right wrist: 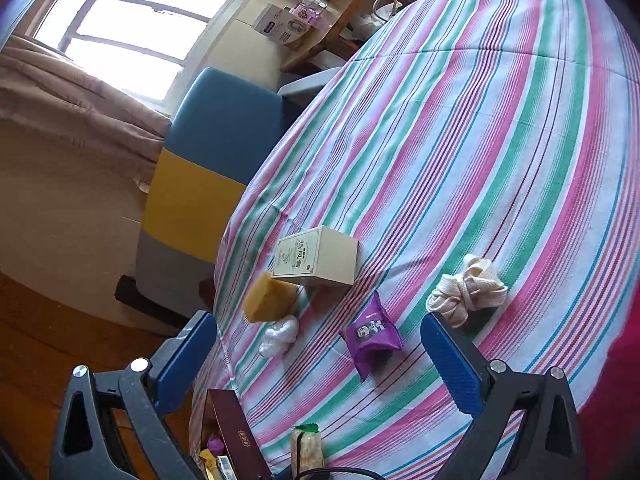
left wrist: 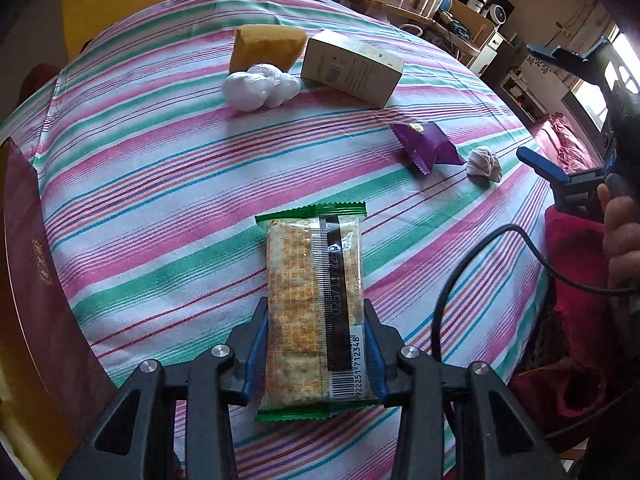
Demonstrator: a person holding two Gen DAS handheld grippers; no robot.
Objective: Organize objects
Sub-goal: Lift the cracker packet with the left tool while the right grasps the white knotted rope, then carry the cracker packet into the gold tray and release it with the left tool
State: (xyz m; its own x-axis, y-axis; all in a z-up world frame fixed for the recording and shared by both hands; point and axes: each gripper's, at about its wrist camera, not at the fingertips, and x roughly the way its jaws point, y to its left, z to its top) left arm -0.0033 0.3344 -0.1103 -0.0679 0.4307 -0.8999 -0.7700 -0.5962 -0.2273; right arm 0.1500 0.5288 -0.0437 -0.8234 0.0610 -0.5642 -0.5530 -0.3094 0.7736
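Left wrist view first: the left gripper [left wrist: 316, 354] is clamped on a green-edged cracker packet [left wrist: 314, 300], its 2 blue pads pressing the packet's long sides while the far end sticks out over the striped tablecloth [left wrist: 160, 184]. Further back on the cloth sit a yellow sponge [left wrist: 266, 46], a crumpled white bag [left wrist: 260, 86] just in front of it and touching it, and a beige carton [left wrist: 350, 68] just beside the sponge. Off to the right lie a purple snack pouch [left wrist: 424, 146] and, near it, a knotted white cloth [left wrist: 485, 165]. A dark red box [left wrist: 36, 280] fills the left edge, and the right gripper's blue finger [left wrist: 542, 166] pokes in from the right edge with a hand [left wrist: 620, 228] behind it. Now the right wrist view: the right gripper [right wrist: 320, 354] hangs above the cloth with its jaws wide apart and nothing in them; the purple pouch lies in the gap between the fingers, the knotted cloth just beyond the right pad. The cracker packet peeks in at the bottom edge beside the red box.
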